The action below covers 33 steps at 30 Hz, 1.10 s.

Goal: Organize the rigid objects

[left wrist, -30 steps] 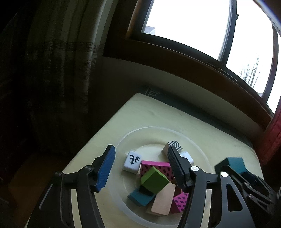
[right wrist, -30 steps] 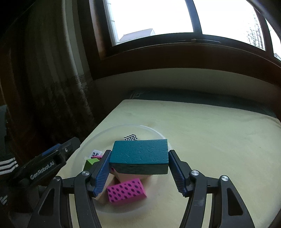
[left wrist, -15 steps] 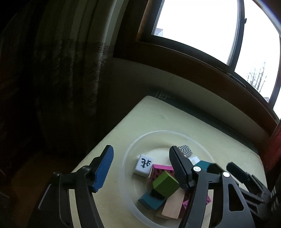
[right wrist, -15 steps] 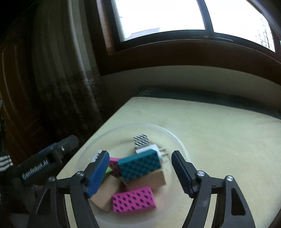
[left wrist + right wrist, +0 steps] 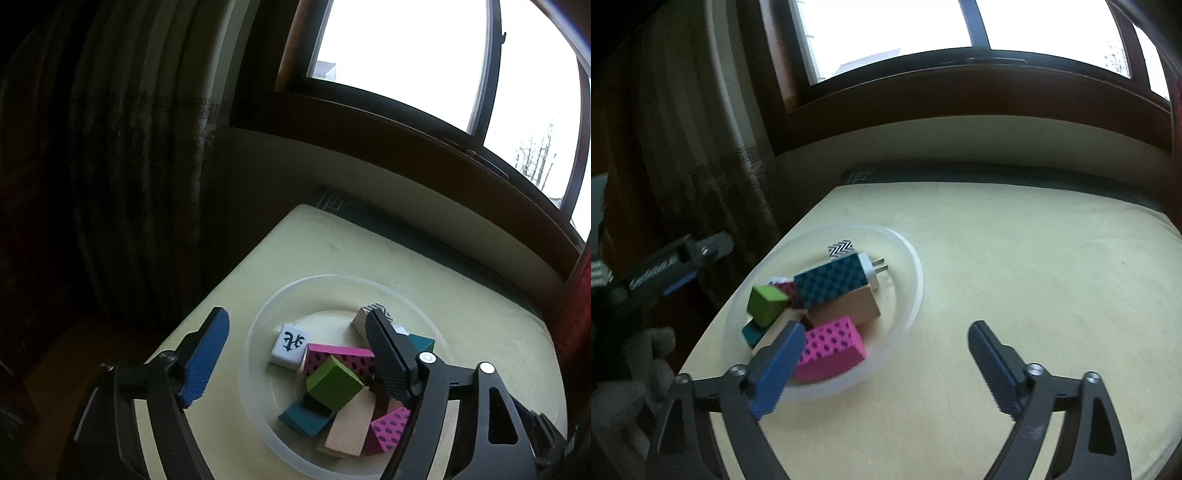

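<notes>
A translucent, frosted plastic bowl (image 5: 912, 266) sits on the desk (image 5: 1015, 266), whose pale yellow top looks matt and faintly napped. At centre left of the frame lie painted blocks — a matt green cube (image 5: 765, 304), a pink spotted block (image 5: 831, 349), a teal block (image 5: 831, 282) with an embossed pattern — beside a bare wooden block (image 5: 849, 310). Heavy woven curtain cloth (image 5: 110, 166) fills the upper left; the window frame (image 5: 406, 122) is dark wood.
</notes>
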Motion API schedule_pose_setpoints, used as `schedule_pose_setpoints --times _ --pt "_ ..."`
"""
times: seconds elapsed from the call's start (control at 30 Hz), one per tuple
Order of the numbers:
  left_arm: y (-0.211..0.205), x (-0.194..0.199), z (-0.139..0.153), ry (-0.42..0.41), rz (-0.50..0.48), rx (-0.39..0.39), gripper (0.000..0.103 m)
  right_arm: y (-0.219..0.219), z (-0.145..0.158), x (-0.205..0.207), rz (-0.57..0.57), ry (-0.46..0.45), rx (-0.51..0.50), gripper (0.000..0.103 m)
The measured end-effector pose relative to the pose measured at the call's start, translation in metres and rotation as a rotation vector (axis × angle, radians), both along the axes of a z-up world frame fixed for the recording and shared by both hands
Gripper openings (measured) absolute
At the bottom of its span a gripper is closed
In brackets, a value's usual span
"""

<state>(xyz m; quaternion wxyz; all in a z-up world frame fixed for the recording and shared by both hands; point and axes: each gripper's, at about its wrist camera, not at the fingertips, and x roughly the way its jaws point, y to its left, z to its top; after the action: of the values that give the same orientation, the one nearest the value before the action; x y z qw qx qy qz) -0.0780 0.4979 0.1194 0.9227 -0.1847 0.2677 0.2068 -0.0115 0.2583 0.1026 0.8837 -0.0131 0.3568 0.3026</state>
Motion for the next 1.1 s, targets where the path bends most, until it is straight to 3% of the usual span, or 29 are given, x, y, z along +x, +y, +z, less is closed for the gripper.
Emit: schedule_pose_setpoints --times 0.07,0.4,0.63,0.93,1.1 --pt "-0.006 -0.001 0.003 -0.002 -0.006 0.02 0.08 -0.002 0.002 -0.009 0.004 -0.017 -0.004 0.102" --pt "-0.035 -0.021 0.022 0.011 -0.075 0.118 0.09 -0.002 0.002 -0.044 0.046 -0.058 -0.059 0.102" --pt "-0.045 -0.051 0.033 0.014 -0.073 0.193 0.097 -0.008 0.014 -0.066 0.069 -0.097 -0.039 0.102" --pt "-0.062 -0.08 0.027 0.056 -0.125 0.295 0.098 -0.008 0.016 -0.081 0.029 -0.127 -0.048 0.102" --pt "-0.053 -0.099 0.021 0.063 -0.118 0.302 0.098 -0.002 0.018 -0.086 0.001 -0.128 -0.043 0.103"
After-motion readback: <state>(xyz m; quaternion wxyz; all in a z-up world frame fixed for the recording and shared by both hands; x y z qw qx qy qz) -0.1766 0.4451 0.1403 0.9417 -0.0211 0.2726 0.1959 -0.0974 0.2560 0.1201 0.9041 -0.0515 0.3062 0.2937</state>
